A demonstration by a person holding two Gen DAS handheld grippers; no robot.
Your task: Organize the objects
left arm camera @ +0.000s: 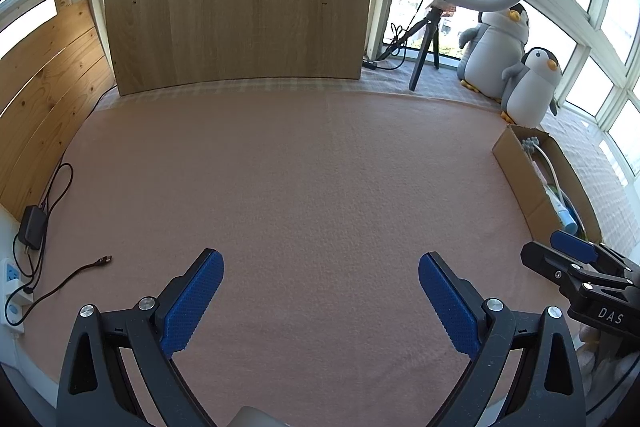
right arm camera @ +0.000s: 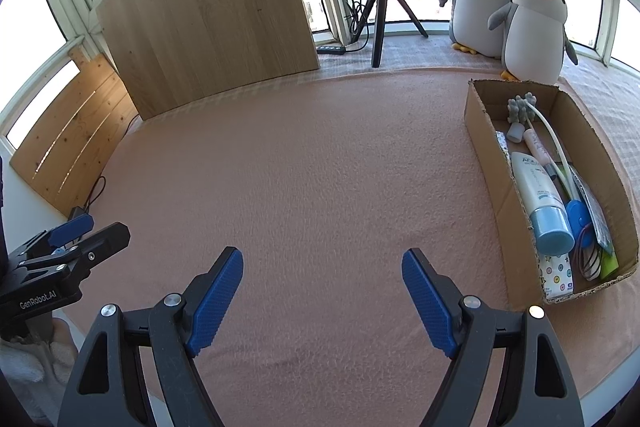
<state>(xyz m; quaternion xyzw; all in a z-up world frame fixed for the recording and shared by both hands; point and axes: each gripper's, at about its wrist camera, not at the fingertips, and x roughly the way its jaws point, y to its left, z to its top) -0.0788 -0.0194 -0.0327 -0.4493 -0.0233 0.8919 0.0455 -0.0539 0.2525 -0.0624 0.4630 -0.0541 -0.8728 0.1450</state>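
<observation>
I'm holding both grippers wide apart and empty over the bare pink mat (right arm camera: 304, 163). The box (right arm camera: 486, 163) is lying ahead-right of my right gripper (right arm camera: 322, 301), long axis running away from me, tube (right arm camera: 538, 195) and brush (right arm camera: 520, 107) already inside. My left gripper (left arm camera: 320, 301) is sitting farther off. Nothing loose is showing; open mat all round.

My left tool (left arm camera: 321, 301) hangs low with its blue pads (left arm camera: 192, 301) spread wide, nothing between them. My right tool (right arm camera: 322, 301) sits level beside it, just as wide, also empty. Each shows at the edge of the other's view, side by side. A bit of my gloved left hand (right arm camera: 28, 359) shows under the left tool.
</observation>
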